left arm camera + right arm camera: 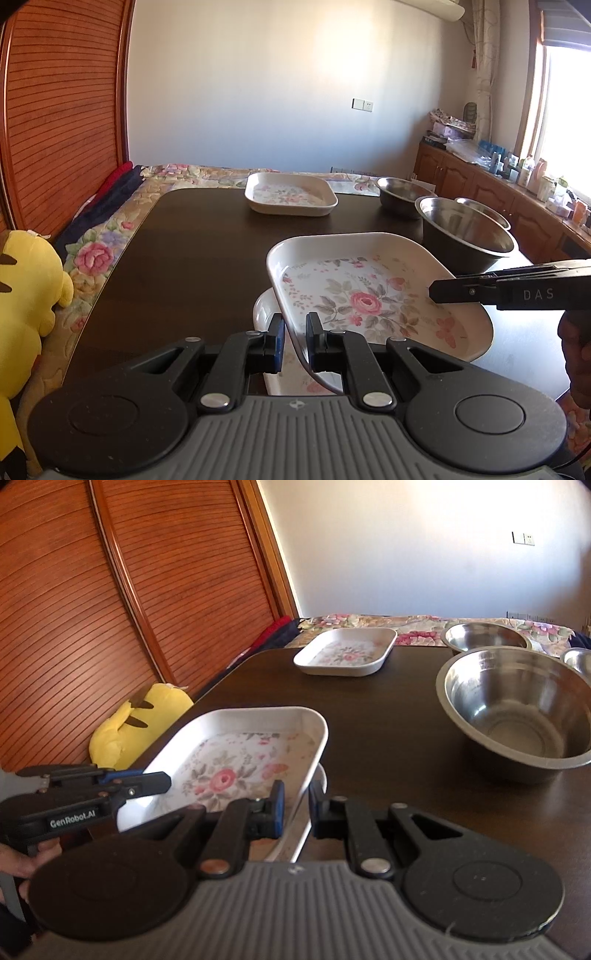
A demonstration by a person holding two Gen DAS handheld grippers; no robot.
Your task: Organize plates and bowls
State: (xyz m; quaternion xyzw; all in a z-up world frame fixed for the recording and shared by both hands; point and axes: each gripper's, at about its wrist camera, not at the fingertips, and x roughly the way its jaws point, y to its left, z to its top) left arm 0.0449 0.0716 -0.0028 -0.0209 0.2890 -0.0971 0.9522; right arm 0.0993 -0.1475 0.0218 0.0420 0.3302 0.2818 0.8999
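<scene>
White with a pink rose print, the square plate (369, 295) in the left wrist view is lifted and tilted, its near rim clamped between the narrow fingers of the left tool (295, 338). A second plate (264, 314) lies beneath, mostly hidden. The right tool (439, 290) enters from 3 o'clock, gripping the plate's far rim. At 12 o'clock another floral plate (291, 194) sits on the dark tabletop (184, 240); shiny steel bowls (467, 232) stand at 2 o'clock, one partly hidden.

From the right wrist view, the right tool (295, 805) pinches the plate's (240, 760) side wall, fingers narrow. The left tool (162, 779) holds the rim at 9 o'clock. A large steel bowl (517, 709) stands at 2 o'clock; a yellow plush toy (140, 723) is partly hidden beside the tabletop.
</scene>
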